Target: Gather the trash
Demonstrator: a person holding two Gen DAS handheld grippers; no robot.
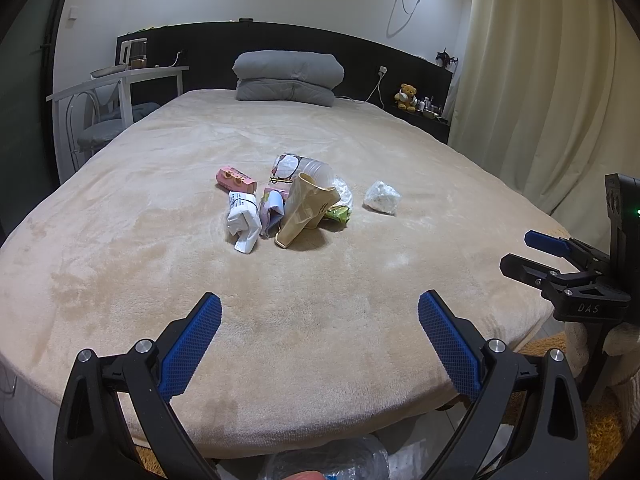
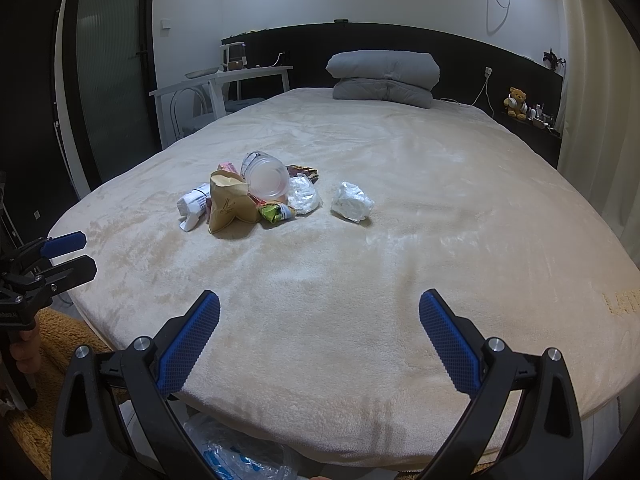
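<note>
A heap of trash lies mid-bed on the beige blanket (image 1: 320,320): a brown paper bag (image 1: 305,210), a clear plastic cup (image 1: 316,172), a white wrapper (image 1: 242,220), a pink box (image 1: 235,179) and a green packet (image 1: 339,214). A crumpled white tissue (image 1: 382,197) sits apart, to the right of the heap. My left gripper (image 1: 320,308) is open near the bed's front edge, holding nothing. My right gripper (image 2: 319,307) is open too, well short of the paper bag (image 2: 228,204) and the tissue (image 2: 354,202). Each gripper shows at the side of the other's view.
A folded grey duvet (image 1: 288,76) lies at the dark headboard. A white desk and chair (image 1: 116,92) stand left of the bed, curtains (image 1: 540,80) on the right. A clear plastic bag (image 2: 236,452) with a crushed bottle lies on the floor below the bed's front edge.
</note>
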